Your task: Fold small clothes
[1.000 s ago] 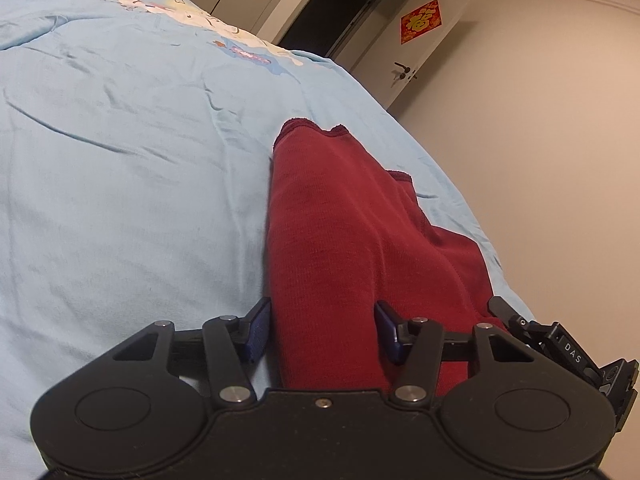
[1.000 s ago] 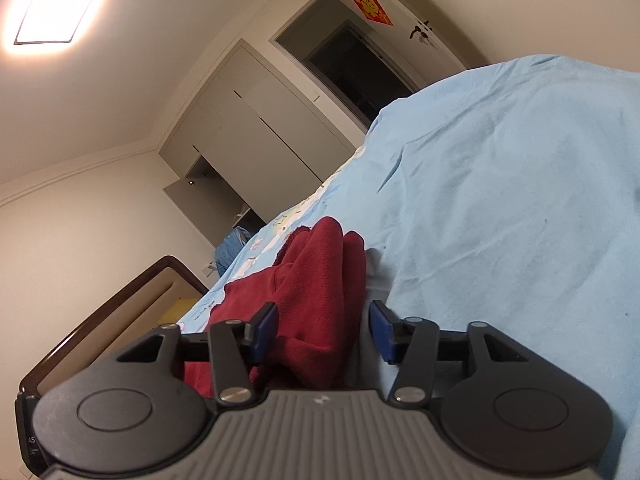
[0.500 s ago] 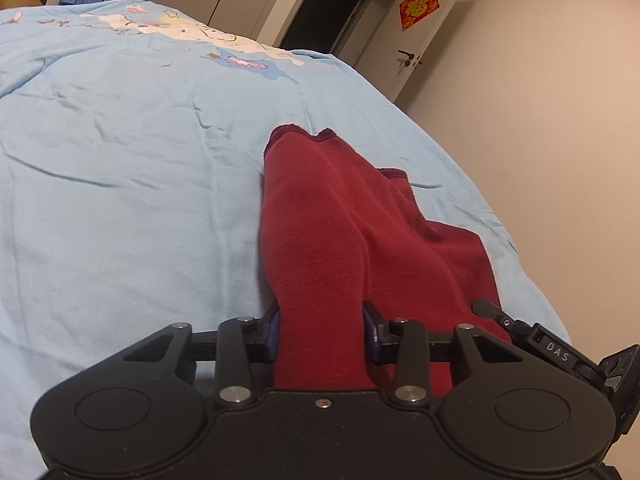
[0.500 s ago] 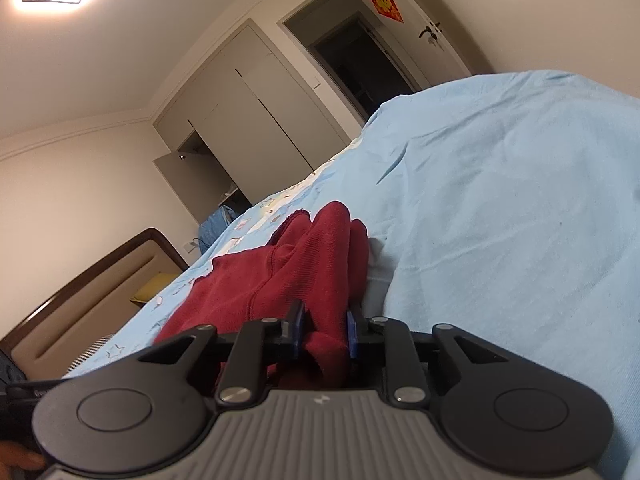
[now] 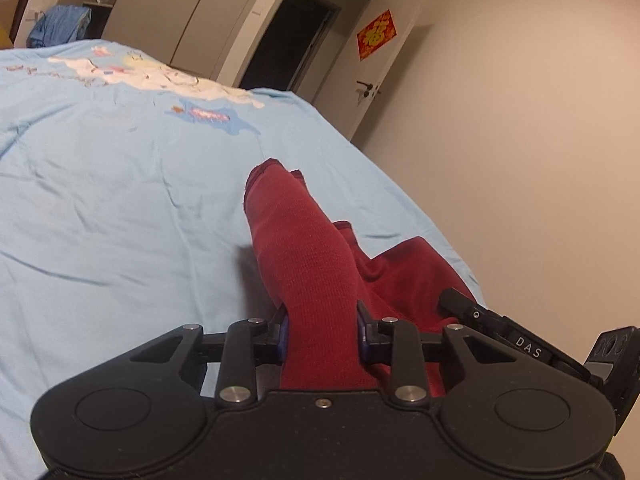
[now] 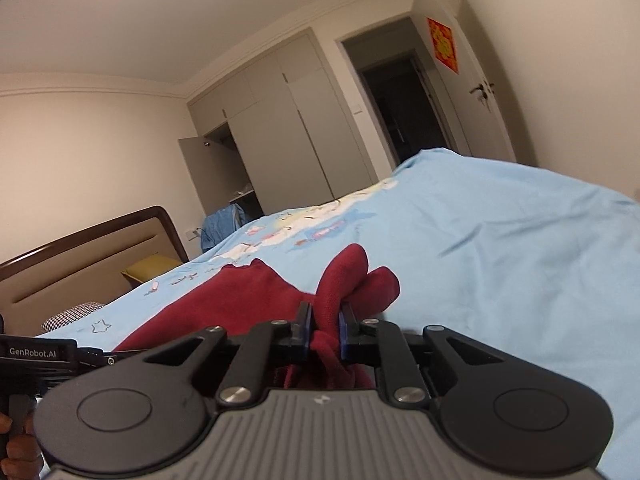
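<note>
The left gripper (image 5: 322, 330), a black two-finger tool with blue pads, is clamped on a thick fold of the dark red knitted garment (image 5: 308, 256); the cloth fills the whole gap between its pads and runs forward from them as a raised ridge. The right gripper (image 6: 325, 332), black with a ribbed grey body, pinches another bunch of the same dark red knit (image 6: 240, 300), its blue pads drawn close together with the fabric squeezed narrow between them. Ahead of the right pads two rounded lobes of cloth stick up, and the rest of the garment spreads out to the left of that gripper.

In the left wrist view the right gripper shows at the lower right edge, just beside the cloth. In the right wrist view the left gripper's handle shows at the lower left, with the fingers of a hand (image 6: 16, 444) wrapped round it.

The garment lies on a light blue bed sheet (image 5: 120, 200) with a pale cartoon print toward its far end. Beyond the bed stand a row of grey wardrobe doors (image 6: 280, 140), one of them ajar, a dark open doorway (image 6: 396, 96) and a door bearing a red square paper decoration (image 5: 376, 34). A padded headboard with a dark wooden frame (image 6: 92, 264) stands at the left in the right wrist view.
</note>
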The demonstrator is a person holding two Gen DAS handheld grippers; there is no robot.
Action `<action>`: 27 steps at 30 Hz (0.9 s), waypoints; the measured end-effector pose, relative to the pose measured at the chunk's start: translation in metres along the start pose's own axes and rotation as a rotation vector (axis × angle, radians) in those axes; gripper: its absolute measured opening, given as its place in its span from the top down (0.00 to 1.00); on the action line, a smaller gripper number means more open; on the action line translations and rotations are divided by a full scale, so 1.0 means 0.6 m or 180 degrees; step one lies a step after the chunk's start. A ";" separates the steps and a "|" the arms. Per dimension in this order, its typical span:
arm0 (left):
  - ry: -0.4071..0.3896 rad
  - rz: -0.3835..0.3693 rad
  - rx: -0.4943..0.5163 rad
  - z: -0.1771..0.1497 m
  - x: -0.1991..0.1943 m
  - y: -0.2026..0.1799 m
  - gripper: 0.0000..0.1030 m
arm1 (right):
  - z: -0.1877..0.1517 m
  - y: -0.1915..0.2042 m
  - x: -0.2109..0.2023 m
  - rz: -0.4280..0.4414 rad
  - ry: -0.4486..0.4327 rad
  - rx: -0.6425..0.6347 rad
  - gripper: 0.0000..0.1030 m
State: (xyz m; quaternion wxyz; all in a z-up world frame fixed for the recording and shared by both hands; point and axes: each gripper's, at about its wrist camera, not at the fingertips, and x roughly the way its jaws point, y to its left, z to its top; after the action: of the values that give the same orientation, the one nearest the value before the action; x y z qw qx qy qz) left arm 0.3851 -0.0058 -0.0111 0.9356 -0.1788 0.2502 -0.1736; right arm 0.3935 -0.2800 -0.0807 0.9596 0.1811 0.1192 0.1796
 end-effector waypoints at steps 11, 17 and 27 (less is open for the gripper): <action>-0.0234 0.0445 -0.0030 0.040 -0.049 0.085 0.69 | 0.000 0.113 0.111 0.0255 0.0105 -0.0177 0.87; -0.0072 0.0626 -0.0188 0.014 -0.040 0.132 0.69 | -0.036 0.107 0.142 0.0188 0.0303 -0.0067 0.87; 0.0011 0.0692 -0.0469 -0.009 -0.032 0.161 0.59 | -0.060 0.055 0.134 -0.0030 0.0514 0.0125 0.75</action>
State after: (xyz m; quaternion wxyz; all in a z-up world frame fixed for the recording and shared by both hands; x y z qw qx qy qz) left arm 0.3892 0.0851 -0.0484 0.9328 -0.2186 0.2818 -0.0527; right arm 0.4457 -0.2090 -0.1136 0.9439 0.1842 0.2006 0.1868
